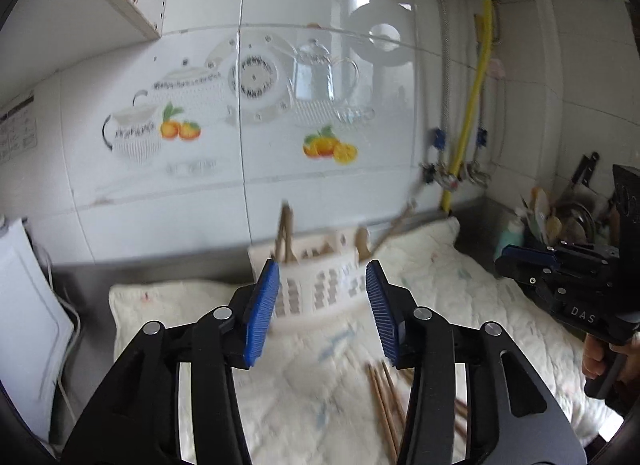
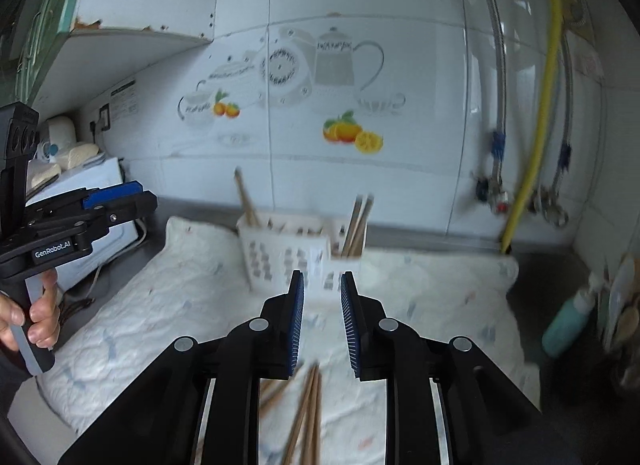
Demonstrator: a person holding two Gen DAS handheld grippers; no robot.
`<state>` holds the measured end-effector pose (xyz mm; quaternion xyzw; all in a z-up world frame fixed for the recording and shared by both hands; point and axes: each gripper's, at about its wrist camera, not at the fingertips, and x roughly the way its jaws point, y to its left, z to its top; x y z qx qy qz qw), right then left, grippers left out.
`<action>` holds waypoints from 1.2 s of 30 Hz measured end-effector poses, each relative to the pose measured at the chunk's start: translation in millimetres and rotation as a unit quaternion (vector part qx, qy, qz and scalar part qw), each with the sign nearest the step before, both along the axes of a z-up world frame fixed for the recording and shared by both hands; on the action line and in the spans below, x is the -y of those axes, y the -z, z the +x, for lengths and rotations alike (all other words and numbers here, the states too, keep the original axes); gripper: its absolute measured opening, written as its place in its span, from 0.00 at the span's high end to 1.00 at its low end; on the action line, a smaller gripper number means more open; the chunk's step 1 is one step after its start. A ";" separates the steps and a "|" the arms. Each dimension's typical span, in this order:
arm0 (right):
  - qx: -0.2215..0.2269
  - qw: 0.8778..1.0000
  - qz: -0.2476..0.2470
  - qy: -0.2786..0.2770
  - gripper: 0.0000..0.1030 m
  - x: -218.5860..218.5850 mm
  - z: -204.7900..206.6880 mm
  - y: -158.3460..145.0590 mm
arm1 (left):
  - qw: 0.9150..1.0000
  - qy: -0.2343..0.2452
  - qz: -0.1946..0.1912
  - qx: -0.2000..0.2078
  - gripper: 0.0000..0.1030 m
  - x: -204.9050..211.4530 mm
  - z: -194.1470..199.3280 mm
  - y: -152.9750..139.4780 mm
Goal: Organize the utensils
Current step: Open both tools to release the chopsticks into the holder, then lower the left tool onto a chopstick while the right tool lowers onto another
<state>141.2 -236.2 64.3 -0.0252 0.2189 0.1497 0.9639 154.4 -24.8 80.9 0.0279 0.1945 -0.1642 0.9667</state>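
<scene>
A white slotted utensil basket (image 1: 316, 289) (image 2: 280, 253) stands on a quilted cloth near the wall. Wooden chopsticks (image 2: 358, 225) and another wooden piece (image 1: 286, 233) stand upright in it. More loose chopsticks (image 1: 384, 397) (image 2: 308, 405) lie on the cloth in front of it, just under both grippers. My left gripper (image 1: 323, 265) is open, aimed at the basket, with nothing between its blue pads. My right gripper (image 2: 322, 273) shows a narrow gap and holds nothing. Each gripper also appears at the edge of the other's view, hand-held.
The white quilted cloth (image 2: 180, 285) covers the grey counter. A white appliance (image 2: 80, 189) with a cable stands at the left. A teal bottle (image 2: 568, 321) and a rack of kitchenware (image 1: 568, 217) crowd the right corner. A yellow pipe (image 2: 532, 169) and valves run down the tiled wall.
</scene>
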 end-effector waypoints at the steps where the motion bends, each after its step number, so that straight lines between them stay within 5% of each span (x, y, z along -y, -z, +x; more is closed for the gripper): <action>1: -0.007 1.000 0.003 0.000 0.81 1.3 -9.6 9.0 | 1.000 0.007 0.000 -0.013 0.55 0.5 -11.6 11.2; 10: -0.049 0.998 0.000 0.034 0.78 15.6 -90.2 88.2 | 0.991 0.019 -0.013 -0.132 0.56 1.8 -70.4 111.0; 18: -0.072 0.995 0.031 0.058 0.70 27.0 -118.5 121.8 | 0.979 0.029 0.004 -0.200 0.62 13.5 -81.4 173.9; 36: -0.089 0.992 0.053 0.068 0.70 36.9 -119.5 134.9 | 0.973 0.025 0.024 -0.227 0.68 25.2 -70.0 201.7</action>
